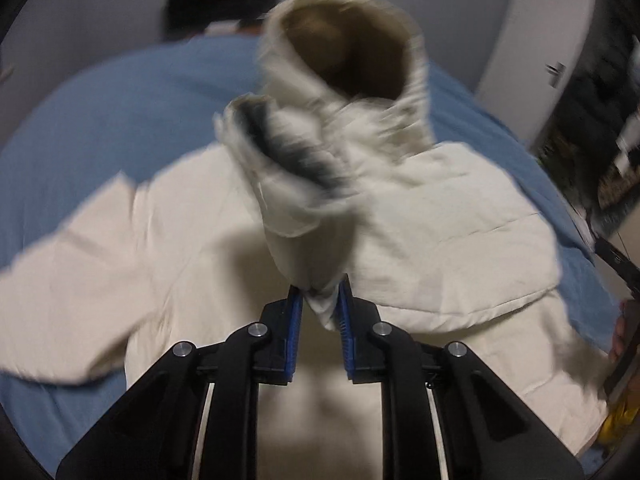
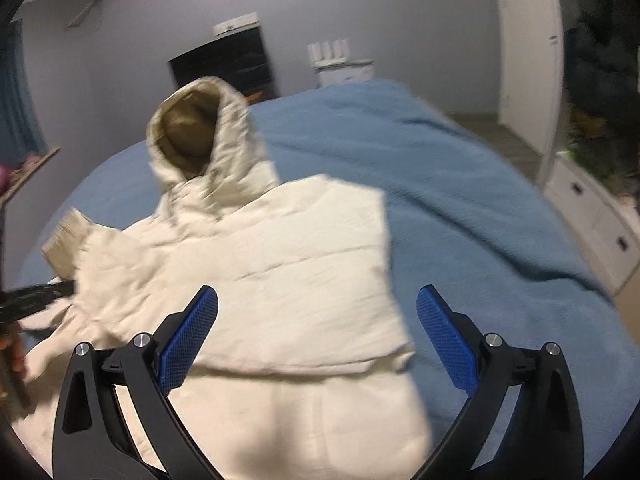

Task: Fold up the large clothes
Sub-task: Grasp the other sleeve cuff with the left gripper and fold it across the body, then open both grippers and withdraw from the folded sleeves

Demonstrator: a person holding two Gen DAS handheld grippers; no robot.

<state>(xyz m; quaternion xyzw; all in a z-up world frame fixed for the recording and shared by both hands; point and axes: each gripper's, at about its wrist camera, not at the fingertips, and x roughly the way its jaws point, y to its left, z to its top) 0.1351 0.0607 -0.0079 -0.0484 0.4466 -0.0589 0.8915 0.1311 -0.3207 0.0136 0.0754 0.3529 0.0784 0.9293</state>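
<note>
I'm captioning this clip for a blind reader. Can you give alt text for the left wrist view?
The left gripper pinches a fold of a cream hooded jacket, lifting a sleeve over its body. The jacket lies on a blue bedspread, hood open toward the far wall.

1. No text, label, brand, number or sign can be read in either wrist view.
2. The white box (image 2: 236, 24) on the dark cabinet, far ahead of the right gripper, bears a small dark mark, too blurred to read.
</note>
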